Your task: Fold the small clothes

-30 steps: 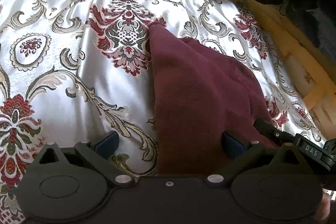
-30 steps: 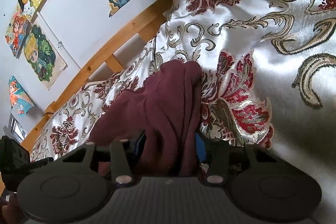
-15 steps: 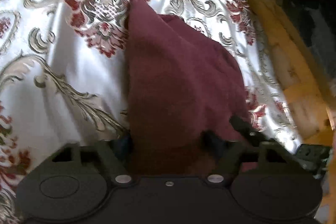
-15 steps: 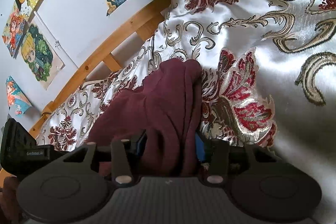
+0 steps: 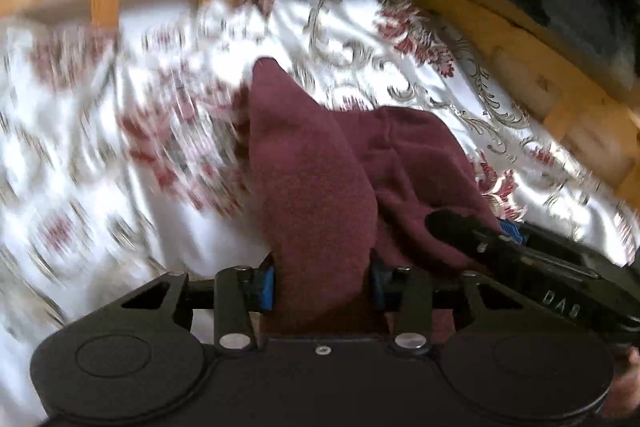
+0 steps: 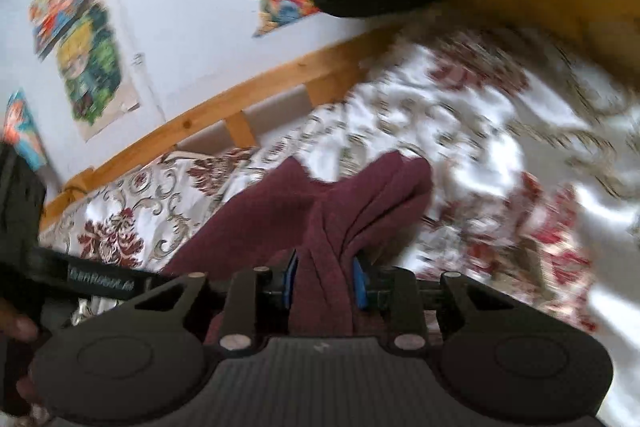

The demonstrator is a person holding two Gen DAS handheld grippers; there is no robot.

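Gripping the soft maroon knit garment [image 5: 320,187] with left tool [image 5: 322,281] and right tool [image 6: 322,283] side by side (both pinching cloth), remainder trailing forward toward the bed's wooden-railed far edge.

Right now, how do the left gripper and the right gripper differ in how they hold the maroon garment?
The left gripper clamps a wide, fairly smooth fold of the maroon garment; the right gripper pinches a narrower, bunched and creased bundle. Both are shut on the cloth with blue pads.

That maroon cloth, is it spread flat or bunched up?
Bunched: the cloth hangs in folds, pinched by the right gripper and the left gripper.
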